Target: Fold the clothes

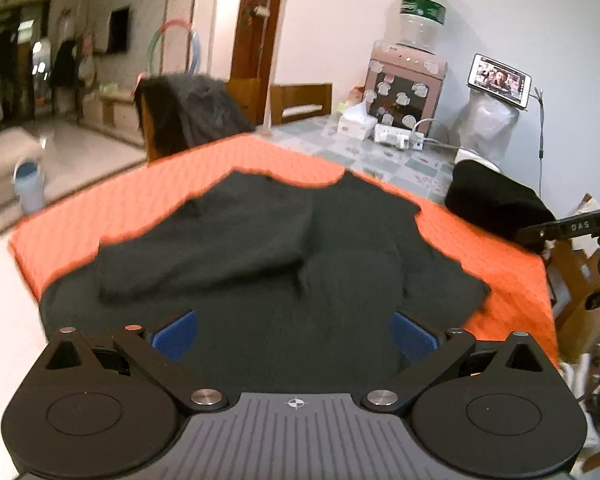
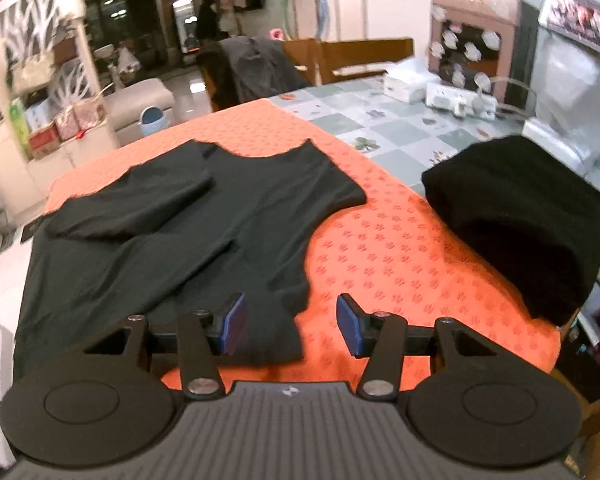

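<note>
Right now we're looking at a table [image 2: 400, 128] w/ a checked cloth, and over its near end an orange mat [image 2: 380, 248] is lying. On the mat a black long-sleeve top [image 2: 228, 216] is spreading flat, neckline toward the far edge; one sleeve [image 2: 140, 200] is lying folded across the chest, and the hem side is hanging off the near-left edge of the mat. To the right, apart from the top, a black folded stack [image 2: 520, 220] is sitting at the mat's corner.

We're judging the top as light, soft, limp knit: it's going to drape and sag as soon as it's lifted, not slippery on the textured mat, nothing fragile. Best holds look like the edges, i.e. the loose flap of fabric near the right tongs, or the side seam and shoulder, pinching one or two layers only.

Our left gripper [image 1: 294, 336] is hovering over the body of the top, jaws spread wide, nothing between them. Our right gripper [image 2: 290, 326] is hovering w/ jaws apart too, straddling the near corner of the fabric: the left pad is over the black cloth, the right pad [image 2: 350, 330] over bare mat. Whether that corner is touching a pad, we can't tell.
</note>
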Demonstrator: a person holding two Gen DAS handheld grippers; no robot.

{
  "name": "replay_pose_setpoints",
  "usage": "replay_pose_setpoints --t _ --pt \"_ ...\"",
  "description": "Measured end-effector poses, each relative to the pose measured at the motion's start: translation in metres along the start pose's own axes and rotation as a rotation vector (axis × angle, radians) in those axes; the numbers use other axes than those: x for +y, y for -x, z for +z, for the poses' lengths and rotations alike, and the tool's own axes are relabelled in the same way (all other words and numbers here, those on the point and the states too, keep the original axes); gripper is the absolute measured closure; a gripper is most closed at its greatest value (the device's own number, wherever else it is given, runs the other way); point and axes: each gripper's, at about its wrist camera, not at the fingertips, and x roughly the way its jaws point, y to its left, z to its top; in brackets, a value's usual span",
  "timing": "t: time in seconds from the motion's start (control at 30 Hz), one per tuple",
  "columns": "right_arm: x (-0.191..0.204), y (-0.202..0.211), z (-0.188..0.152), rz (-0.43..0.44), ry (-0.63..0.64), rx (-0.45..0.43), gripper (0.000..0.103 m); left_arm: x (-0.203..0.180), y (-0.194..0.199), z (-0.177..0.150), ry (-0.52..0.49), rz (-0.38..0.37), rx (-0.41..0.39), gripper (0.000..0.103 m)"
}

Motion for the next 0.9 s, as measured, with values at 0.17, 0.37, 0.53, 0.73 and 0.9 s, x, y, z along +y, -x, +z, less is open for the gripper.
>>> replay_pose_setpoints --t 0.17,0.37,0.53,0.73,0.9 --pt "-0.036 -0.047 0.037 0.029 -0.101 0.039 0.047 -0.004 -0.053 0.055 0.026 -0.014 0.002 0.0" --pt "-0.07 -0.113 0.069 0.032 -0.176 0.014 0.047 -0.018 -0.14 0.111 0.068 -0.027 0.112 0.001" --pt "-0.076 -0.159 0.088 0.022 -0.163 0.003 0.047 -0.033 -0.218 0.146 0.11 -0.06 0.199 0.001" --pt "-0.093 -0.196 0.101 0.043 -0.232 0.01 0.047 -0.052 -0.301 0.174 0.007 -0.119 0.299 0.001" --pt "-0.09 -0.209 0.101 0.041 -0.223 0.012 0.057 -0.068 -0.37 0.197 -0.08 -0.167 0.383 0.015"
